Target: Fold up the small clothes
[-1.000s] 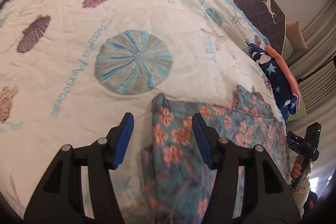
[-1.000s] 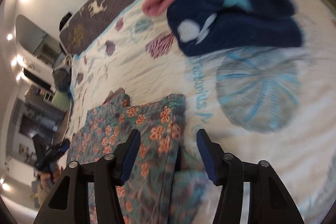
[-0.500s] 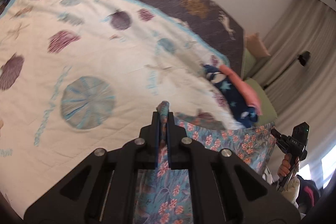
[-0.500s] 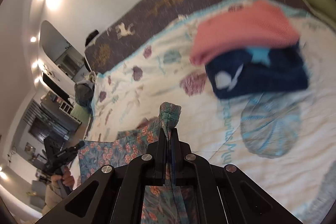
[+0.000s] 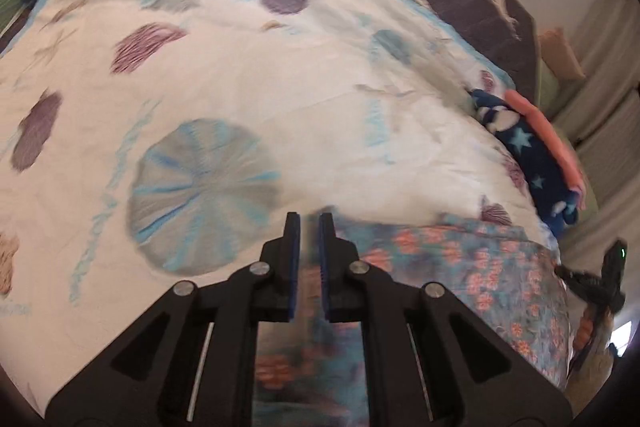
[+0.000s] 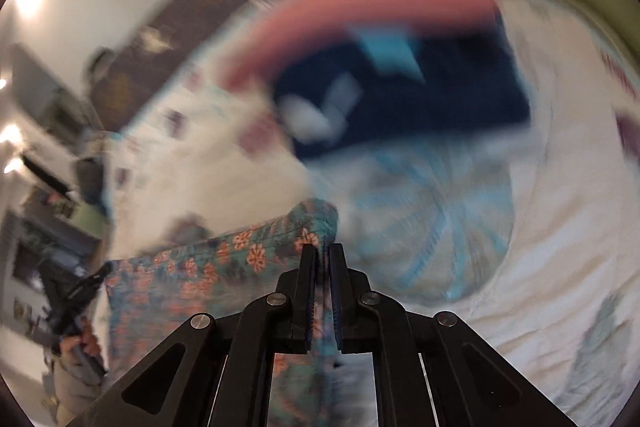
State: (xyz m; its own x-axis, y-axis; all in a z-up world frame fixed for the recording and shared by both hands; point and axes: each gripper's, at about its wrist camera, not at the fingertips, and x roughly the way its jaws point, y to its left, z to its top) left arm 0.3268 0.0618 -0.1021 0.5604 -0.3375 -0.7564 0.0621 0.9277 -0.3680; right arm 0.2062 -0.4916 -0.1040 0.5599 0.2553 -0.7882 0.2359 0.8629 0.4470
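Both grippers, left (image 5: 305, 223) and right (image 6: 323, 253), easing open yet pinching 2 corners of the floral cloth (image 6: 224, 259), near on the quilt (image 5: 280, 67). Light, floppy; hold by the corners.

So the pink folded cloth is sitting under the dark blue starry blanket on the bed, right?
Not quite. The pink folded cloth is sitting on top of the dark blue starry blanket, not under it. The left wrist view shows it best. They are indeed on the bed, on the white seashell-print quilt.
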